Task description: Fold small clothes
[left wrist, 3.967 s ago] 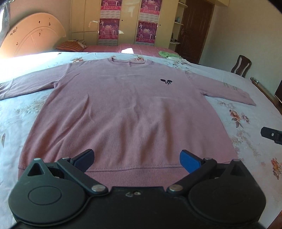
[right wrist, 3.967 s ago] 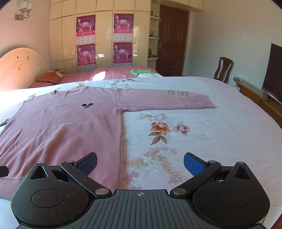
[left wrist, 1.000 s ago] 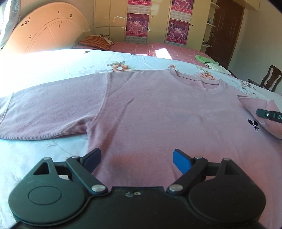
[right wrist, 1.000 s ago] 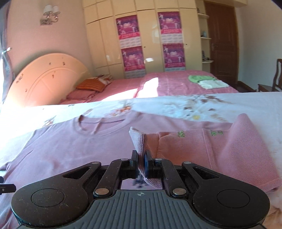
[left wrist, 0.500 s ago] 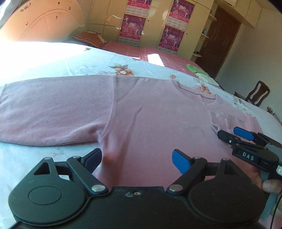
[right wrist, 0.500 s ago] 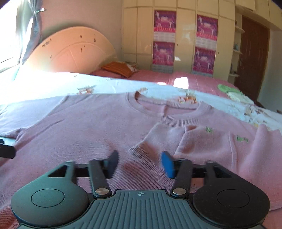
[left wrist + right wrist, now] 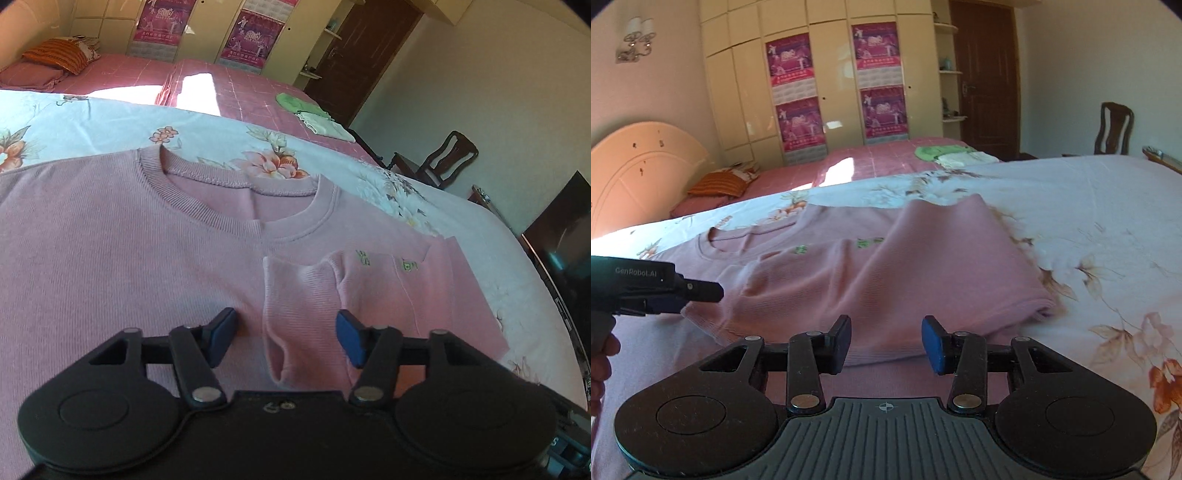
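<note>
A pink long-sleeved sweater [image 7: 110, 251] lies flat on the floral bed sheet [image 7: 92, 125], collar away from me. Its right sleeve [image 7: 369, 295] is folded over the chest, ribbed cuff [image 7: 295, 314] nearest me; the sleeve also shows in the right wrist view [image 7: 886, 273]. My left gripper [image 7: 286, 338] is open, low over the sweater, its jaws either side of the cuff. My right gripper [image 7: 886, 343] is open and empty just before the folded sleeve's near edge. The left gripper also shows at the left of the right wrist view [image 7: 698, 291].
A second bed with a pink cover [image 7: 879, 158] holds folded green and white cloths [image 7: 945, 153] and an orange pillow [image 7: 716, 184]. A wooden chair [image 7: 1113, 127] and a dark door [image 7: 982, 74] stand beyond. A dark TV screen [image 7: 561, 236] is at the right.
My right gripper let go of the sleeve cuff on the chest, opened and drew back to the right. My left gripper moved right across the sweater to the cuff.
</note>
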